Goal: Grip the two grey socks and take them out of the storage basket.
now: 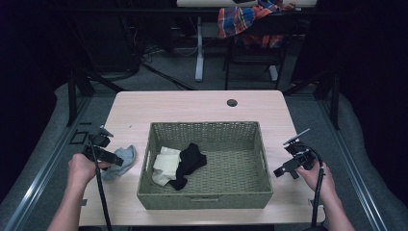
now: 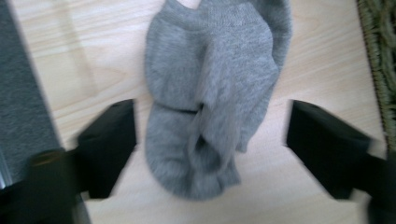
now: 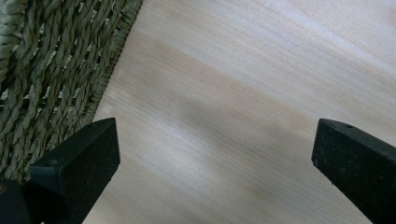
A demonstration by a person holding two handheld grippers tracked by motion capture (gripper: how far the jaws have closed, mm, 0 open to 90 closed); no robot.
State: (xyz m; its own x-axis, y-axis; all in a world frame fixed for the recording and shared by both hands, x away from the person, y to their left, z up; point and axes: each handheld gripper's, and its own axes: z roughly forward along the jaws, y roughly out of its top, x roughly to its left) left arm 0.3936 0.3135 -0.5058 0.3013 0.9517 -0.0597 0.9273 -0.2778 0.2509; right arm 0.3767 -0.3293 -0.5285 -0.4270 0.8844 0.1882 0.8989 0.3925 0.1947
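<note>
Left of the wicker basket [image 1: 204, 197], a grey sock [image 2: 212, 102] lies crumpled on the table [image 1: 192, 106], and the left tongs [image 2: 210, 149] stand wide open around it, one jaw either side, gripping nothing. Inside the basket, toward its left end, a cream sock [image 1: 164, 166] and a black sock [image 1: 188, 166] lie overlapping. The right tongs [image 3: 212, 168] hover wide open and empty over bare wood just beside the basket's right wall.

The grey sock is bunched in loose folds, so a close could catch only a top layer and let it slip or drag when lifted. It also lies near the table's left edge, so a push outward might sweep it off. The basket wall rises close on the other side; a low carry would snag it. Open room lies behind the basket and right of it.
</note>
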